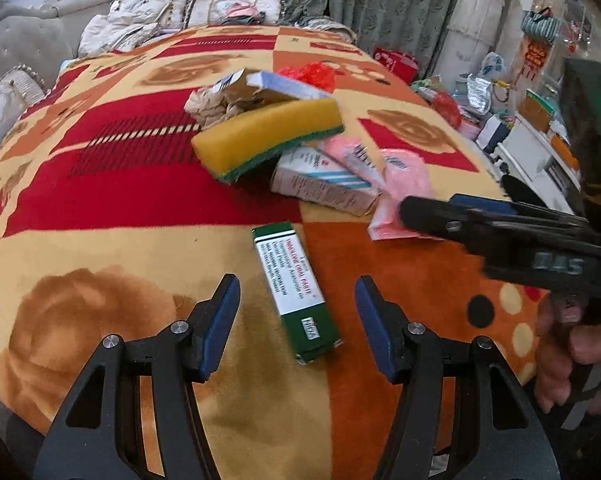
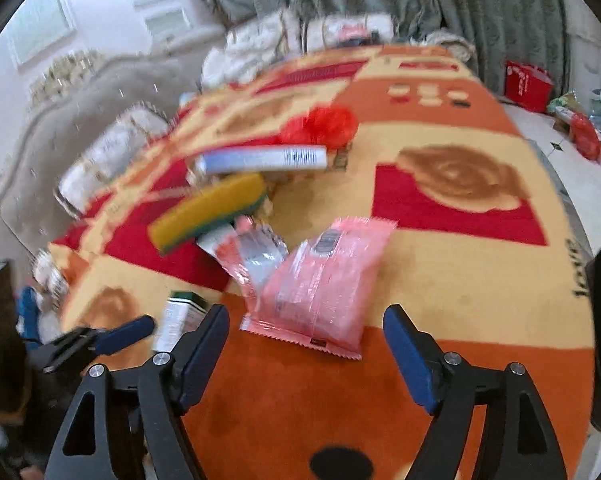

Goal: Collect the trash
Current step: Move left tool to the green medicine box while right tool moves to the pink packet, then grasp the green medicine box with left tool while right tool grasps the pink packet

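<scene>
Trash lies on a bed with a red, orange and cream blanket (image 1: 100, 208). A green and white toothpaste box (image 1: 294, 292) lies right in front of my left gripper (image 1: 296, 320), which stands open over it, the pads not touching. A pink plastic packet (image 2: 324, 280) lies just ahead of my right gripper (image 2: 306, 344), also open and empty. In the left wrist view the right gripper (image 1: 416, 212) reaches in from the right over the pink packet (image 1: 404, 184). Behind lie a yellow and green sponge (image 1: 266, 136), a white carton (image 1: 324, 184), a blue and white box (image 1: 276, 84) and a red bag (image 1: 312, 74).
Cushions (image 1: 148, 8) and a grey padded headboard (image 1: 24, 40) sit at the far left, with green curtains (image 1: 380, 4) behind. To the right of the bed the floor holds a red bag (image 2: 526, 80) and assorted clutter (image 1: 492, 96). A hand (image 1: 568, 356) holds the right gripper.
</scene>
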